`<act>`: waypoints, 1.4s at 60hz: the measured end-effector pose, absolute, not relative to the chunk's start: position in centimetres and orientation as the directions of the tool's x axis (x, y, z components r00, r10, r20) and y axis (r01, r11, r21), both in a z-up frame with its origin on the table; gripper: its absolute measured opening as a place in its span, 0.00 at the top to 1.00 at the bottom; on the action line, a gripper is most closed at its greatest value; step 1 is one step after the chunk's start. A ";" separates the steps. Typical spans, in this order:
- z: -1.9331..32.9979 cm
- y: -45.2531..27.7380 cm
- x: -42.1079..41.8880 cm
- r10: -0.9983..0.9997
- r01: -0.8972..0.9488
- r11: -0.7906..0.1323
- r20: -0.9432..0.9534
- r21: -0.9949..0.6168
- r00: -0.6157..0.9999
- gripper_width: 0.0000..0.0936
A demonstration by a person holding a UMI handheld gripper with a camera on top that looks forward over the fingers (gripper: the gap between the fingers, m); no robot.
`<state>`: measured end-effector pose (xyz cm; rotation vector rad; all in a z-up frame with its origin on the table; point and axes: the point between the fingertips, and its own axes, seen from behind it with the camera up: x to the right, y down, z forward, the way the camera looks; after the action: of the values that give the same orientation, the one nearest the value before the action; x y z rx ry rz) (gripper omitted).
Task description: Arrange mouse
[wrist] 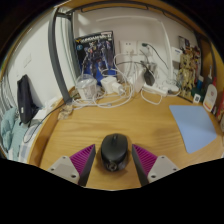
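Between my fingers (114, 160), spread wide with a gap on either side, sits the black mouse (114, 151) on the wooden tabletop (130, 125). I judge I'm at the grasp: next, close squarely on it.

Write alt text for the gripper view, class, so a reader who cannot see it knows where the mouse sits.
A black mouse rests on a wooden desk, standing between the open fingers of the hand-held gripper with a gap at either side. Beyond it lie a blue sheet, tangled white cables and a boxed figure against the wall.
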<state>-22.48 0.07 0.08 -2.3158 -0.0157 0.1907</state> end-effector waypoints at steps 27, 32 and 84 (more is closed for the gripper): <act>-0.2 0.9 -22.3 0.069 -0.027 -0.680 -0.101 -0.732 0.992 0.68; -0.2 0.9 -22.4 0.085 -0.015 -0.680 -0.099 -0.733 0.991 0.68; 10.7 9.1 11.6 -0.040 -0.028 -0.624 -0.003 -0.781 0.999 0.68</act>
<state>11.59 9.13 10.70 -2.2453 0.0471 -0.0182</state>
